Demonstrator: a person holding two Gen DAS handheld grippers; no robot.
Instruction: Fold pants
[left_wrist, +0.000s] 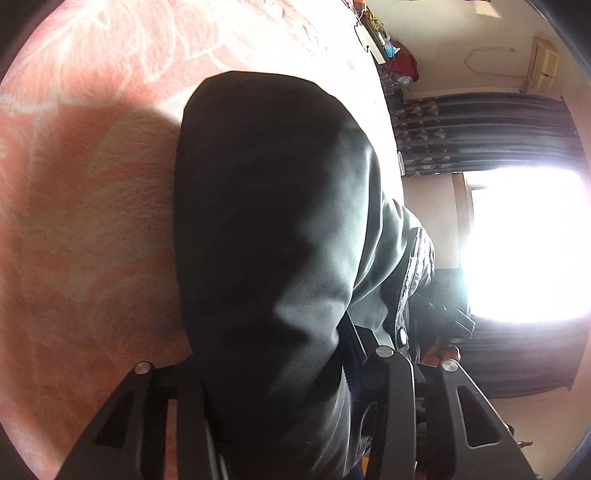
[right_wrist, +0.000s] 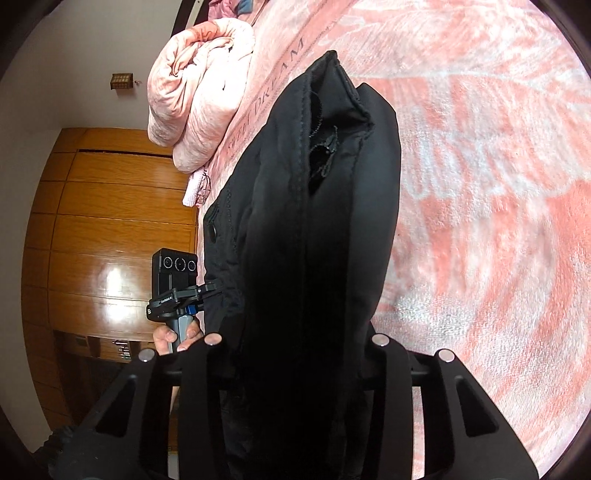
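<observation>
Black pants (left_wrist: 273, 184) hang lifted over a pink bed, held up at both sides. My left gripper (left_wrist: 280, 369) is shut on a thick bunch of the fabric, which drapes over its fingers and hides the tips; a button and a seam show at the right. In the right wrist view the pants (right_wrist: 325, 221) stand as a tall fold with an open hem at the top. My right gripper (right_wrist: 295, 343) is shut on that fold, its fingertips buried in cloth. A hand (right_wrist: 173, 338) holds the other gripper's handle at the pants' left edge.
A pink patterned blanket (right_wrist: 498, 184) covers the bed beneath the pants. A rolled pink duvet (right_wrist: 199, 99) lies at the bed's far end. A wooden wardrobe (right_wrist: 110, 221) stands beside the bed. A bright window (left_wrist: 524, 243) and dark curtain (left_wrist: 480, 129) are on the other side.
</observation>
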